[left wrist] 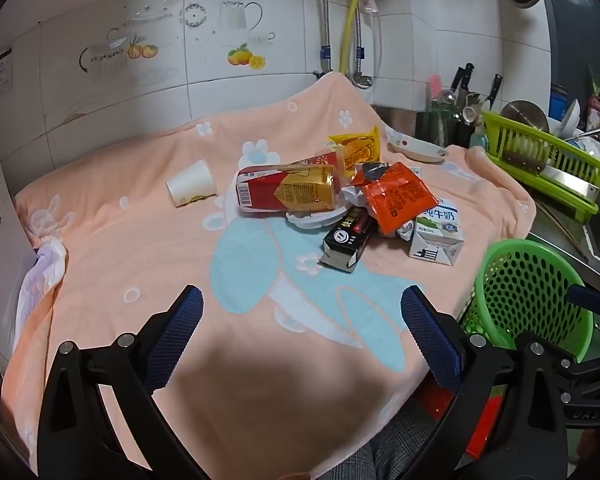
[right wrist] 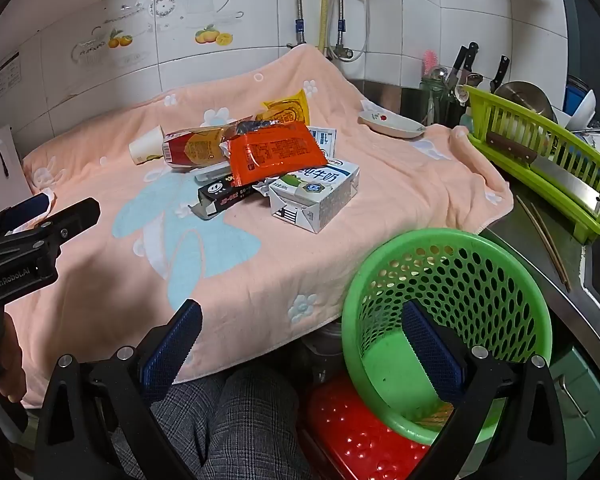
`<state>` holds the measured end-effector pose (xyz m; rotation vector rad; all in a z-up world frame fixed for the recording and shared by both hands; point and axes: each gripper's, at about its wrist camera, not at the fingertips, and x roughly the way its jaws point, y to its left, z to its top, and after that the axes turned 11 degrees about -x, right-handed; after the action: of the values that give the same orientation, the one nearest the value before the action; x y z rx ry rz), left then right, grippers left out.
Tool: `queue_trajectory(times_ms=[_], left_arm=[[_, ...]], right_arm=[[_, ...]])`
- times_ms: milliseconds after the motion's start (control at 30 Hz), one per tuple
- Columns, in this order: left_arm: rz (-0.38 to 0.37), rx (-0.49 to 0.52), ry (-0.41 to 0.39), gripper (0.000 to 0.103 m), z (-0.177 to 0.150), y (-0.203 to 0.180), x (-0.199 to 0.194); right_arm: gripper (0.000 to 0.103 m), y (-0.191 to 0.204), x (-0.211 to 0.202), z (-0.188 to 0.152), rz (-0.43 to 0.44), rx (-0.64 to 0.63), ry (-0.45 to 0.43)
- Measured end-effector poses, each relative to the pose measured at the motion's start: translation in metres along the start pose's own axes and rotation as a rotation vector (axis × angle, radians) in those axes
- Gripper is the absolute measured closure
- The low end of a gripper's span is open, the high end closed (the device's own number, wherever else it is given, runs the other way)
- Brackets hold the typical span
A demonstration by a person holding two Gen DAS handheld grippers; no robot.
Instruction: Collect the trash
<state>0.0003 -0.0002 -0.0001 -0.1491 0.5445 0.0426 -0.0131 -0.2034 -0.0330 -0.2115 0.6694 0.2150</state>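
Right wrist view: we are starting collection, nothing picked yet. Trash pile (right wrist: 268, 160) lying mid-table on peach cloth (right wrist: 340, 240); green basket (right wrist: 380, 280) waiting below edge (nearly bare inside). Both tools, left tool (left wrist: 300, 320) and right tool (right wrist: 300, 336), gaping wide, carrying nothing. Next we are judging: reach forward, pinch milk carton (right wrist: 320, 196).

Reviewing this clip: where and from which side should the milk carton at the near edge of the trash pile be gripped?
Grip the milk carton across its two long flat side faces, mid-body. It lies on its side on the peach towel, its folded end toward the camera, at the pile's near right edge. The right gripper, jaws open, probably has the clearest approach, from above and the near side; the orange wrapper overlaps the far end.
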Motion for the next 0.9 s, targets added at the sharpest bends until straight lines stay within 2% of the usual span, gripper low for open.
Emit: queue_trajectory(times_ms=[733,900], left_arm=[[-0.01,-0.008,0.023,0.005,0.004,0.003,0.011],[-0.007,0.006,0.03,0.005,0.006,0.001,0.016]], right_arm=[[0.006,0.001,0.002,0.004,-0.005,-0.011,-0.006],[0.006,-0.002,0.013,0.005,-0.005,-0.01,-0.003]])
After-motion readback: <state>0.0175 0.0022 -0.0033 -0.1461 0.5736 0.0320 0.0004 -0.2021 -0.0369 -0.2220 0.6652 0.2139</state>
